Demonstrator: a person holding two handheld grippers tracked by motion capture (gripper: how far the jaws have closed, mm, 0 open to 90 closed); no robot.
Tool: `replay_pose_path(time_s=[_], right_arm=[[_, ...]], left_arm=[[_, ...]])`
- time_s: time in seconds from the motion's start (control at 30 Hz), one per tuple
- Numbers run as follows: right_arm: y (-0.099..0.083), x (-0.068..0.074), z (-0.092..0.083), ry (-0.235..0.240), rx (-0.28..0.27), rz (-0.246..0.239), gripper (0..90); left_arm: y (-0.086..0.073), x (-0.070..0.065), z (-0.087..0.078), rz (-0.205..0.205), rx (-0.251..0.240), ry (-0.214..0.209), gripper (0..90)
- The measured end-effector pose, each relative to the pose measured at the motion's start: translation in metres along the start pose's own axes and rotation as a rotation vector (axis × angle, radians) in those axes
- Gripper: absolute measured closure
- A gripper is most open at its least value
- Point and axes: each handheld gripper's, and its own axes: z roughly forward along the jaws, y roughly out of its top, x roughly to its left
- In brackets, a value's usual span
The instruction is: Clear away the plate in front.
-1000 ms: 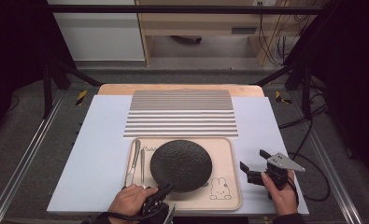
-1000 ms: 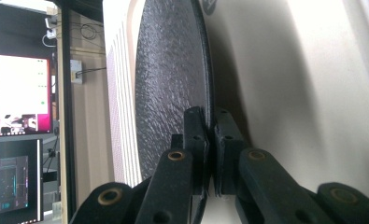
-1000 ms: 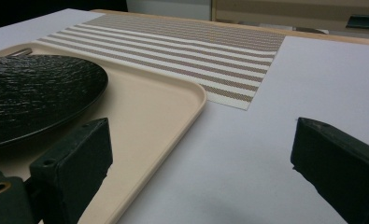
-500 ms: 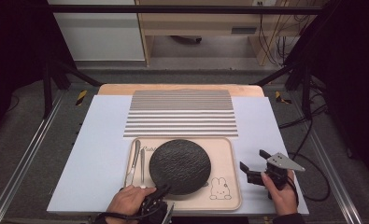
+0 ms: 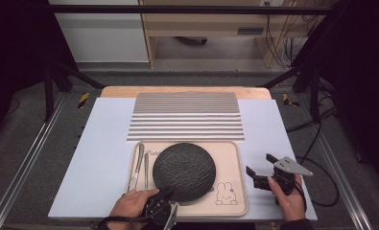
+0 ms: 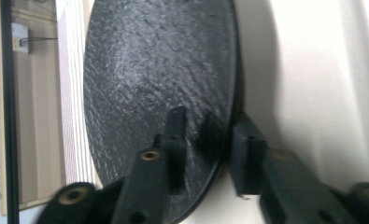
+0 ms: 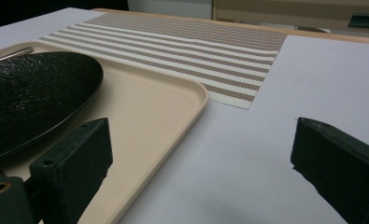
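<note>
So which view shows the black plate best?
The high view: the whole black plate lies on the tray. The left gripper view shows its textured face and rim close up, the right gripper view just one edge.

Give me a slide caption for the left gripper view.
Left gripper straddling the black plate's rim, jaws just opening, over the beige tray.

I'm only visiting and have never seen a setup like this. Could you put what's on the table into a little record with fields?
surface: pale blue sheet with a striped mat at the back
tray: beige tray with a rabbit drawing
on tray: black plate, cutlery to its left
left gripper: jaws have just been opening, astride the plate's near rim, one jaw clearly off it
right gripper: open, holding nothing, right of the tray
</note>
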Motion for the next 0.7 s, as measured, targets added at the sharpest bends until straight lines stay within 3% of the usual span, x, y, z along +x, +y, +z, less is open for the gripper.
replay_pose_path(time_s=[0.2, 0.37, 0.7], right_arm=[[0.000, 0.000, 0.000, 0.000, 0.000, 0.000, 5.8], [0.000, 0.000, 0.000, 0.001, 0.001, 0.000, 5.8], [0.000, 0.000, 0.000, 0.000, 0.003, -0.002, 5.8]], left_arm=[[-0.002, 0.005, -0.002, -0.105, -0.010, 0.031, 44.8], [-0.005, 0.009, -0.005, -0.181, -0.039, 0.017, 31.8], [0.001, 0.011, -0.013, -0.256, -0.134, 0.015, 19.2]])
